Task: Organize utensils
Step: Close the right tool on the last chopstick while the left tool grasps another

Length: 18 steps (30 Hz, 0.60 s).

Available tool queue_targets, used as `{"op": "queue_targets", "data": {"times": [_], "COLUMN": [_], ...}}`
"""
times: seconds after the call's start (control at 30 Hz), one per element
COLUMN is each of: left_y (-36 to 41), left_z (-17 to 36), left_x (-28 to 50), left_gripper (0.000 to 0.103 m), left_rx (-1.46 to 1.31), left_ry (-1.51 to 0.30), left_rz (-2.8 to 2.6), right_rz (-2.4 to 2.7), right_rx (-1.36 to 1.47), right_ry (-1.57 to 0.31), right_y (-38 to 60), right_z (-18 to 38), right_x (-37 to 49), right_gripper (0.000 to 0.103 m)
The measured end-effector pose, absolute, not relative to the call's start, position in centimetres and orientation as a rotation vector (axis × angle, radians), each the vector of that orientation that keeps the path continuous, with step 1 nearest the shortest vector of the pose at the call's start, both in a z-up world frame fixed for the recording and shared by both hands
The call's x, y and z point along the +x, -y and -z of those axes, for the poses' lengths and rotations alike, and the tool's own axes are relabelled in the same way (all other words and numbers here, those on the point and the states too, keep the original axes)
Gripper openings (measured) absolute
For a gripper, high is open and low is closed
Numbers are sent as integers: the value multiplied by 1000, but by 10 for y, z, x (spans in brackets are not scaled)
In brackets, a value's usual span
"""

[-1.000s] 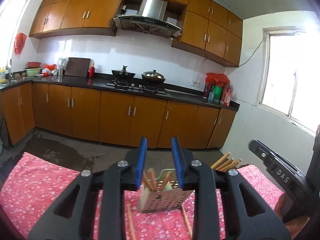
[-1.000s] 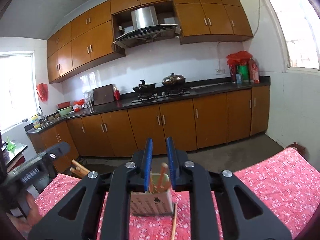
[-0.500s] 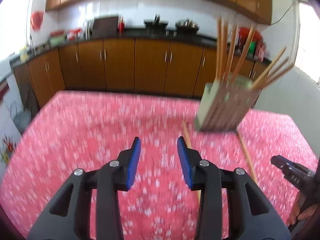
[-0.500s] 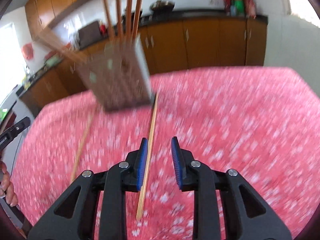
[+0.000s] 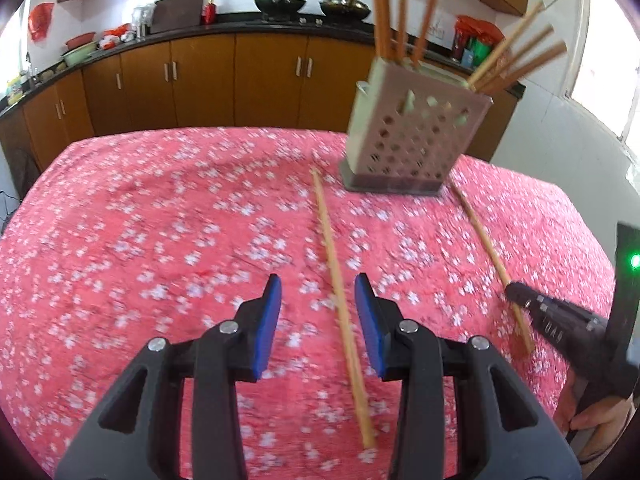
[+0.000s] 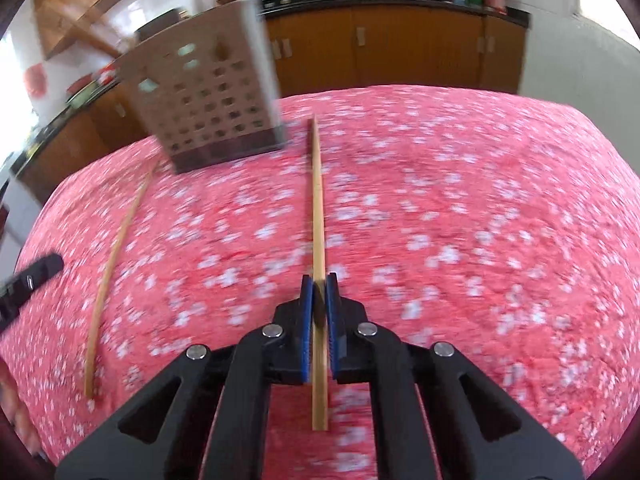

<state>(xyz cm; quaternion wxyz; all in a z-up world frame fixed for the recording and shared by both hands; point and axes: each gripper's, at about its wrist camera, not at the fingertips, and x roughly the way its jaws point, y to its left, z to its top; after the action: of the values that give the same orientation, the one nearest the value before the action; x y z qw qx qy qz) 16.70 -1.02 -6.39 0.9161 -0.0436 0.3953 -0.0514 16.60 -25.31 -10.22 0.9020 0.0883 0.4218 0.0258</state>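
A perforated beige utensil holder (image 5: 412, 140) with several wooden chopsticks stands at the table's far side. Two loose chopsticks lie on the red floral cloth (image 5: 160, 220). In the left wrist view one chopstick (image 5: 326, 232) runs between the blue pads of my left gripper (image 5: 318, 280), which is open and not touching it. The other chopstick (image 5: 480, 236) lies to the right, with my right gripper (image 5: 520, 296) at its near end. In the right wrist view my right gripper (image 6: 319, 284) is shut on that chopstick (image 6: 318, 200), low over the cloth. The holder (image 6: 208, 108) is ahead on the left.
Brown kitchen cabinets (image 5: 200, 76) and a dark counter with pots stand behind the table. The cloth's far edge lies just past the holder. A person's hand (image 5: 600, 428) holds the right gripper at the lower right. The left chopstick (image 6: 116, 244) shows in the right wrist view.
Both grippers dropped from facing the kitchen to pointing down at the cloth. The right jaws closed on a chopstick. The left jaws widened and now straddle the other chopstick.
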Motion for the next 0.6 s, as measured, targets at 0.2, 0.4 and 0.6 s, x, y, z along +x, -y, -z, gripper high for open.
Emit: {"op": "queue_targets", "data": {"times": [0.2, 0.4, 0.6], "left_y": [31, 28, -9], "left_z": [88, 100, 99], "left_x": [175, 185, 203], "left_gripper": [31, 9, 10], "left_rx": [-36, 8, -7], "left_ry": [-870, -888, -887], "left_rz": [90, 34, -37], "right_rz": [-21, -38, -47], "right_rx": [221, 205, 151], "right_ry": [-876, -871, -862], "right_y": [275, 275, 263], "right_z": [103, 104, 105], "right_x": [164, 158, 171], "right_gripper": [8, 8, 8]}}
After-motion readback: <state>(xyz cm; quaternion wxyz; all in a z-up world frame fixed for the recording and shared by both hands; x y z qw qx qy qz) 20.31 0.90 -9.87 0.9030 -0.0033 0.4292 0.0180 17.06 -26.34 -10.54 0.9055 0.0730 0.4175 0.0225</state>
